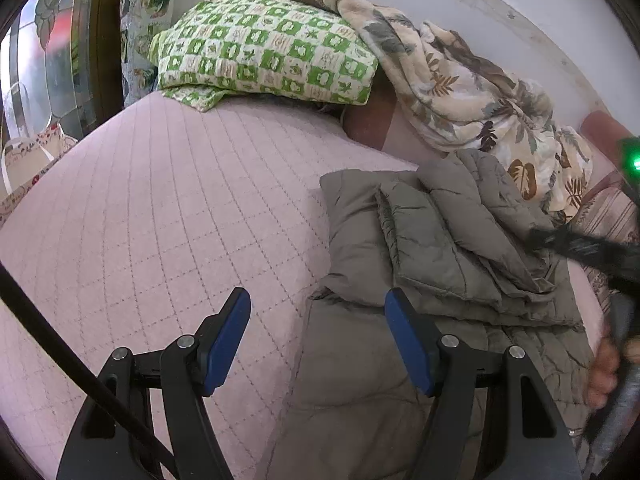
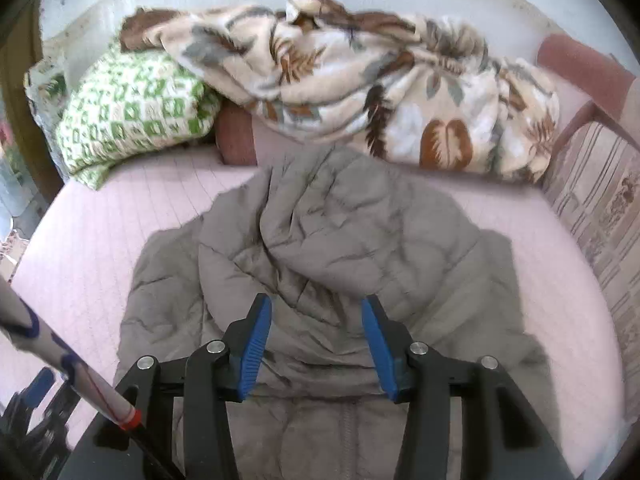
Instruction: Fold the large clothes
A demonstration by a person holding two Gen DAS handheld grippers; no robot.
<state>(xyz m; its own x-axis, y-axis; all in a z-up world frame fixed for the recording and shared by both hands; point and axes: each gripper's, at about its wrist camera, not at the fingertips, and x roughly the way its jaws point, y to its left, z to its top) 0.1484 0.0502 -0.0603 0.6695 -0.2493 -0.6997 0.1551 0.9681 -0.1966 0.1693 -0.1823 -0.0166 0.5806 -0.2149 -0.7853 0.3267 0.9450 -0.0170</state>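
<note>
A grey quilted puffer jacket (image 1: 436, 248) lies on the pink quilted bed cover (image 1: 168, 208), its sleeves folded in over the body. My left gripper (image 1: 317, 300) hovers over the jacket's left edge, open, with nothing between its blue pads. In the right wrist view the jacket (image 2: 340, 232) fills the middle, rumpled, with its zipper running toward me. My right gripper (image 2: 316, 304) hangs over the jacket's lower middle, open, and its pads press on no cloth. The right tool shows blurred at the left view's right edge, with a hand (image 1: 604, 372) below it.
A green and white checked pillow (image 1: 264, 52) and a leaf-print blanket (image 1: 472, 92) are heaped against the white wall behind the jacket. A striped cushion (image 2: 600, 208) and a reddish frame (image 2: 580, 64) bound the right side. Bare pink cover (image 2: 84, 240) stretches left of the jacket.
</note>
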